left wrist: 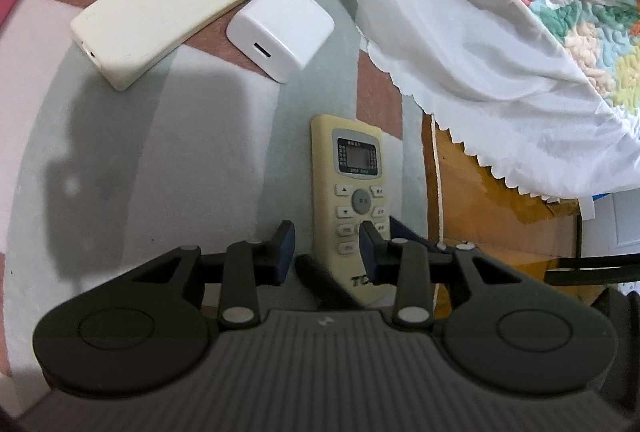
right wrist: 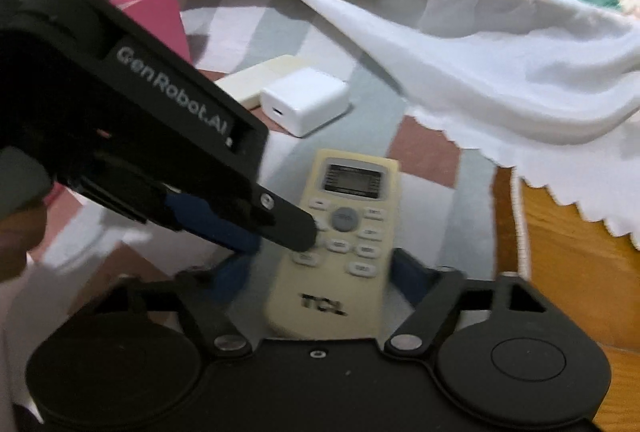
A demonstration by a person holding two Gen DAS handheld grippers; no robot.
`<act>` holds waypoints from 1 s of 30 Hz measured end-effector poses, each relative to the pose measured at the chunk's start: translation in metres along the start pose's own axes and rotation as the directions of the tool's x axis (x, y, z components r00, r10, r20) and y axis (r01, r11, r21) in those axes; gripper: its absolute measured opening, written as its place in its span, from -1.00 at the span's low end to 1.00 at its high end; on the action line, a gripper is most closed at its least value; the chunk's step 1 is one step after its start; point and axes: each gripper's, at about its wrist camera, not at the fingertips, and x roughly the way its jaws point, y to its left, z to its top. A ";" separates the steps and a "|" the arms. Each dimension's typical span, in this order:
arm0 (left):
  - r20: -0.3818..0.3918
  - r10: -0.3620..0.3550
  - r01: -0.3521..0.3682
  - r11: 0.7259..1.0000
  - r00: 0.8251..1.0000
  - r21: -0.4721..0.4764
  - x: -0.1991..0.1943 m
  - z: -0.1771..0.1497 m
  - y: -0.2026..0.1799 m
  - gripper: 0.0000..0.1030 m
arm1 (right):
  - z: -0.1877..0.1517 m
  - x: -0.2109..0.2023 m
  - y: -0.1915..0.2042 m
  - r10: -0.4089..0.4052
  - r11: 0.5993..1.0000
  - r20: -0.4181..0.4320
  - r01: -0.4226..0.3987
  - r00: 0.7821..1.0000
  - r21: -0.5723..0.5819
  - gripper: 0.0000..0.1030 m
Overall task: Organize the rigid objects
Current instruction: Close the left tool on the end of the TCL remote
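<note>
My left gripper [right wrist: 280, 232] carries "GenRobot.AI" in pale letters on its black arm, and the cream remote [right wrist: 340, 244] under it reads "TCL" near its lower end; the small characters round its screen are too fine to read. The remote lies face up on the checked cloth [left wrist: 140, 159]. My left fingers [left wrist: 285, 244] stand narrow over its button rows, their tips at or just above the keys; I cannot tell whether they press. My right gripper [right wrist: 320, 272] stands wide astride the remote's lower half, whether its pads touch I cannot tell. Beyond lie a white charger [left wrist: 280, 29] and a long cream case [left wrist: 168, 7], touching each other.
</note>
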 end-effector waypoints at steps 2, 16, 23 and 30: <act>0.001 0.000 0.000 1.000 1.000 0.004 0.000 0.000 0.000 -0.33 | 0.001 -0.005 -0.008 0.038 0.998 -0.014 -0.037 0.999 0.043 0.30; 0.016 0.091 -0.093 0.988 0.996 0.121 0.002 -0.016 -0.023 -0.44 | -0.010 -0.017 -0.036 0.175 0.953 0.027 -0.176 0.984 0.246 0.17; 0.068 0.142 -0.151 0.973 0.988 0.174 -0.003 -0.032 -0.034 -0.43 | -0.010 -0.018 -0.031 0.181 0.960 0.021 -0.182 0.983 0.214 0.13; 0.026 0.051 -0.054 0.991 0.998 0.123 -0.017 -0.034 -0.024 -0.44 | -0.011 -0.024 -0.034 0.224 0.946 0.005 -0.219 0.975 0.238 0.23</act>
